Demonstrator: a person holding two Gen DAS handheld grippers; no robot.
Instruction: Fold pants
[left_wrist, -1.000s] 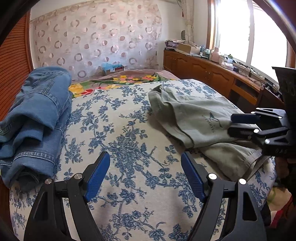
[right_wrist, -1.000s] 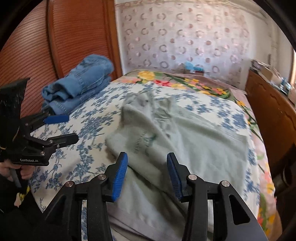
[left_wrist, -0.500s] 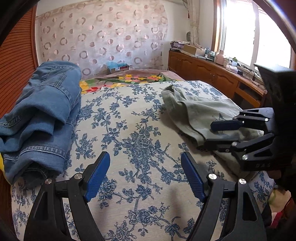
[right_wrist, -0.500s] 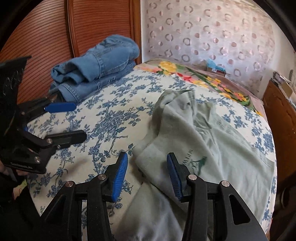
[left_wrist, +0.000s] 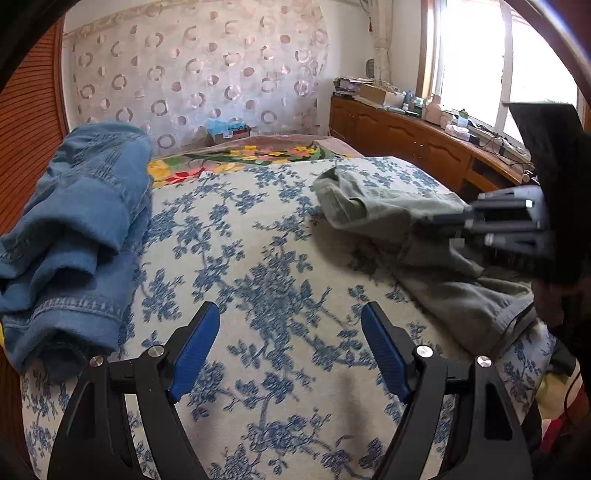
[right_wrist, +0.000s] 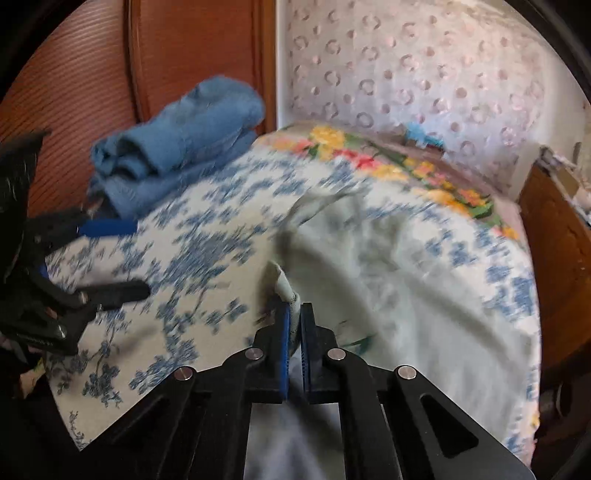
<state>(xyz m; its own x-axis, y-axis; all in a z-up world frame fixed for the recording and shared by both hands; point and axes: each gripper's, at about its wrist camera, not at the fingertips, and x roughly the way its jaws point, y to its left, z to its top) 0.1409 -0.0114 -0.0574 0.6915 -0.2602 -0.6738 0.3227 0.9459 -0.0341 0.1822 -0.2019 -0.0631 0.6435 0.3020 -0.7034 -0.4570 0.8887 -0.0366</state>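
Pale grey-green pants (left_wrist: 436, 243) lie crumpled on the right side of the bed; in the right wrist view they (right_wrist: 399, 258) spread across the middle and right. My right gripper (right_wrist: 294, 317) is shut on a fold of the pants' near left edge; it shows in the left wrist view (left_wrist: 443, 221) over the pants. My left gripper (left_wrist: 290, 332) is open and empty above the bare bedspread, left of the pants; it also shows in the right wrist view (right_wrist: 110, 258) at the left.
A blue floral bedspread (left_wrist: 258, 266) covers the bed. Folded blue jeans (left_wrist: 74, 229) are stacked at the bed's left edge by a wooden headboard (right_wrist: 74, 92). A wooden cabinet (left_wrist: 406, 140) with clutter stands under the window at right.
My right gripper has closed on the edge of the pants; it was open half a second ago. The left gripper stays open and has shifted slightly over the bedspread.
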